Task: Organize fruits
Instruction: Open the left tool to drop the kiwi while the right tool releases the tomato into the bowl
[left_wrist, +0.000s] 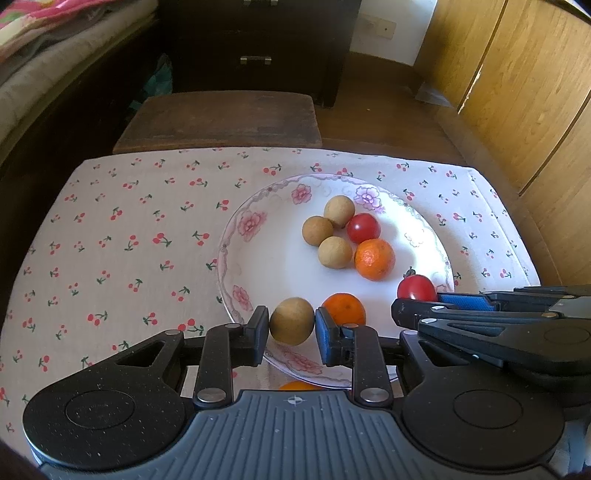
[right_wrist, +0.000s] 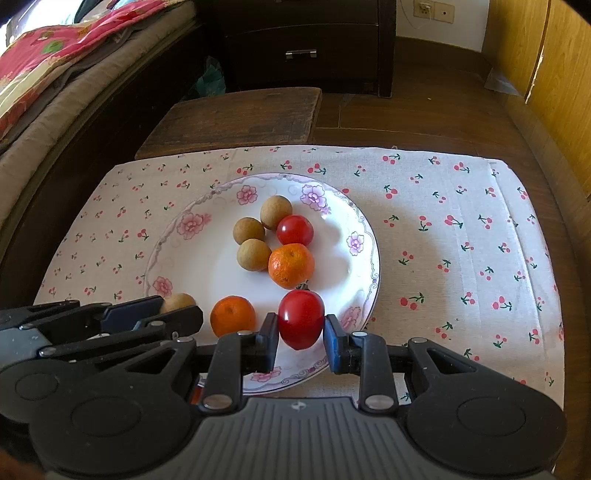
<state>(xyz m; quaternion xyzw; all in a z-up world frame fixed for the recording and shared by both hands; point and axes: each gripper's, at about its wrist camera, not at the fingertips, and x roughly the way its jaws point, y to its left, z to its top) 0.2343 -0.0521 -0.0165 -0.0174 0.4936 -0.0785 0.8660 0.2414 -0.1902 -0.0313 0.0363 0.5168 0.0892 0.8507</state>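
A white flowered plate lies on the cherry-print cloth. Three brown longans, a small red tomato and an orange cluster on it. A second orange sits near the plate's front. My left gripper is shut on a fourth longan over the plate's front edge. To its right, my right gripper is shut on a larger red tomato.
The cherry-print cloth covers the table around the plate. An orange fruit peeks out below the plate, mostly hidden by my left gripper. Behind the table stand a dark wooden stool, a dark cabinet and a bed.
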